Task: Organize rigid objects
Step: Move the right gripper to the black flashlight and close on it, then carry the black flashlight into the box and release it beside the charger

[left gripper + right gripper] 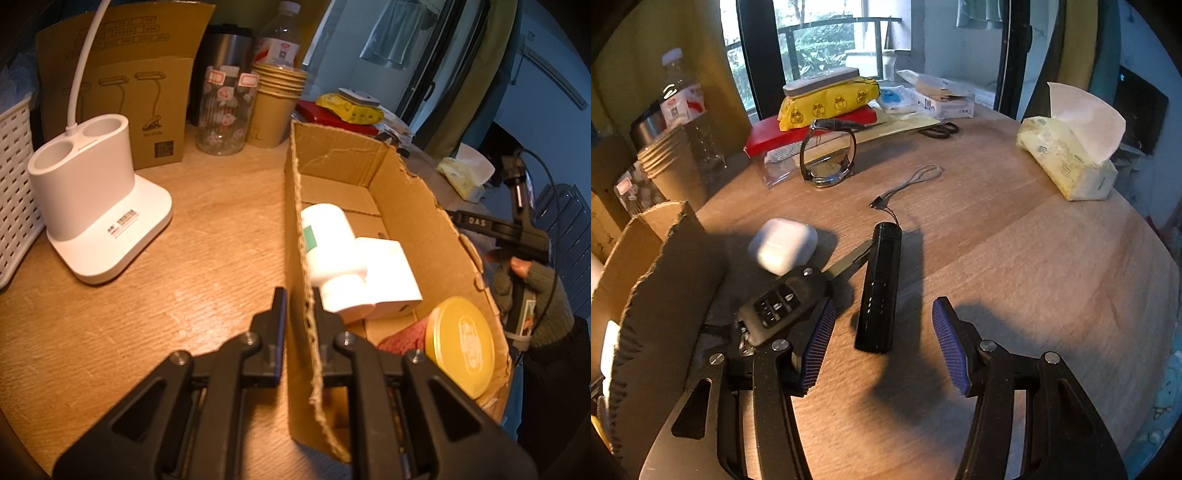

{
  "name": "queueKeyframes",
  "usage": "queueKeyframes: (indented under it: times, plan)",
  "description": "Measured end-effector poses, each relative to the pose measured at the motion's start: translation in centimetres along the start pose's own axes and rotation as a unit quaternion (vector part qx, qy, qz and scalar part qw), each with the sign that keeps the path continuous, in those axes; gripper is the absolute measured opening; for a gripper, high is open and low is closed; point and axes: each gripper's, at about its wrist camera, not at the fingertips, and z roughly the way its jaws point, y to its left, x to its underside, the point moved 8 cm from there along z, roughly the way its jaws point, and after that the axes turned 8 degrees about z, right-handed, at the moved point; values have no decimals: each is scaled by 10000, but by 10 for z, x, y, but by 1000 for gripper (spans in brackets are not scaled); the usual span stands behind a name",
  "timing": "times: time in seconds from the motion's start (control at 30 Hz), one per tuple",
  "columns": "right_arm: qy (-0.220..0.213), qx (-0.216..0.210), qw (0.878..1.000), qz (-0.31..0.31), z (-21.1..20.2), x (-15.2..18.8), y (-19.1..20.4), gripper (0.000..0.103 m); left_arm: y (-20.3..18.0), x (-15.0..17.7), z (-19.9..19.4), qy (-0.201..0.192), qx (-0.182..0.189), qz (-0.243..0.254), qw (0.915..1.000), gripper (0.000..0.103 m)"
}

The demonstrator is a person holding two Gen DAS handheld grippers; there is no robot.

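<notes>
Left gripper (298,291) is clamped tight on the near wall of the torn brown cardboard box (406,192), centre frame; inside sit a white plastic bottle (328,240) and a yellow-lidded tin (461,354). Right gripper (884,332) hangs open, holding nothing, over the wooden table (1034,277), with a glossy black cylinder (877,295) lying between its blue pads, not touching. Black car key fob (783,302) sits lower left.

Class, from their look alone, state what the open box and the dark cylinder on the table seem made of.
Box: brown corrugated cardboard, matte; fluting shows along its torn edge. Dark cylinder: black and glossy, with sharp highlights; probably plastic or coated metal, I cannot tell which.
</notes>
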Motion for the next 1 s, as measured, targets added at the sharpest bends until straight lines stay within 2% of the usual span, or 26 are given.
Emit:
queueKeyframes:
  times: [0.17, 0.3, 0.67, 1.0]
  plan:
    - [-10, 76, 9999, -93, 9, -3, -1, 44, 0, 0, 0, 1, 11, -2, 10000, 12]
    - [-42, 105, 9999, -6, 9, -4, -6, 22, -1, 1, 0, 1, 33, -5, 10000, 12]
    - [-117, -72, 9999, -61, -13, 1, 2, 22, -1, 0, 0, 1, 34, -7, 10000, 12]
    - [-400, -224, 9989, -90, -64, 5, 10, 22, 0, 0, 1, 1, 23, 1, 10000, 12]
